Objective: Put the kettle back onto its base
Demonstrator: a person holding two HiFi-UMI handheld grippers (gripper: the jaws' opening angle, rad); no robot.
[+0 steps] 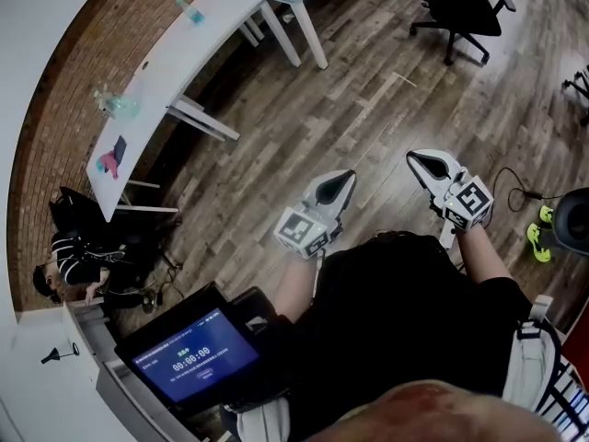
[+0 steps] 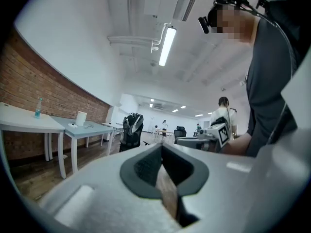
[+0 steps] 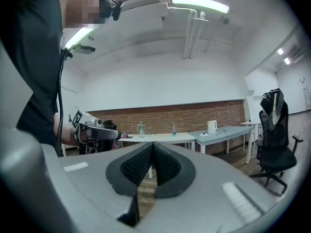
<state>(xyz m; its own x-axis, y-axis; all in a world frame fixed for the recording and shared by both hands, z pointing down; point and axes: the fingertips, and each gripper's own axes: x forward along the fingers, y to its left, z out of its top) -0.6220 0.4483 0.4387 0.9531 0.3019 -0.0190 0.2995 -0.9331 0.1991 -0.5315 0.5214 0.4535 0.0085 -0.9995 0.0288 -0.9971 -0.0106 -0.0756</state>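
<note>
A white kettle (image 3: 212, 126) stands far off on a pale table (image 3: 228, 130) by the brick wall, with a low white disc (image 3: 204, 134) beside it. The left gripper view shows the same kettle (image 2: 81, 118) on that table (image 2: 92, 128). Both grippers are held level in front of the person, above the wooden floor and far from the table. My left gripper (image 1: 348, 175) (image 2: 162, 147) is shut with nothing between its pads. My right gripper (image 1: 414, 157) (image 3: 152, 144) is also shut and empty.
Long white tables (image 1: 175, 63) with bottles (image 1: 190, 11) line the curved brick wall. A black office chair (image 1: 460, 7) stands on the floor ahead. At lower left are a lit screen (image 1: 193, 355) and a seated person (image 1: 78, 251). Cables (image 1: 520, 191) lie at right.
</note>
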